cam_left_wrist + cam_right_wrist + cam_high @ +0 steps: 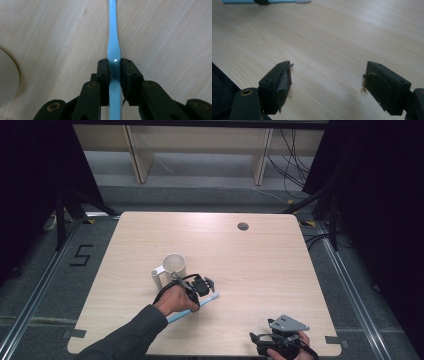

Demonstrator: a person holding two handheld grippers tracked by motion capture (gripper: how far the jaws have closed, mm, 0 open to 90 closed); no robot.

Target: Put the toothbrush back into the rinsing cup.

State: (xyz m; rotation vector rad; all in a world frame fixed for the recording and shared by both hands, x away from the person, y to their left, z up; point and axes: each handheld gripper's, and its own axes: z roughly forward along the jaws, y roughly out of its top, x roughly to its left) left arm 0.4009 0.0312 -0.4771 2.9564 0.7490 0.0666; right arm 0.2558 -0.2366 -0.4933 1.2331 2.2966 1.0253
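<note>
My left gripper (115, 66) was clamped on the light-blue toothbrush (113, 37), both black pads pressing the narrow waist of its handle from either side, and the handle ran straight away from me toward twelve o'clock across the pale wooden table (162, 30). From the high view, that left gripper (202, 287) sat a little left of the table's centre, with the toothbrush (175, 316) lying flat on the wood, its white head pointing out at about two o'clock and its tail end trailing back at eight o'clock under my hand. The white mug (171, 267) stood upright just beside it, at roughly eleven o'clock from the grip, handle turned toward the left edge. My right gripper (327, 82) held its jaws wide apart with nothing between them, just bare table; it hung low near the front right corner (260, 340), well apart from the toothbrush, which showed far off at the top of the right gripper view (242, 1).
</note>
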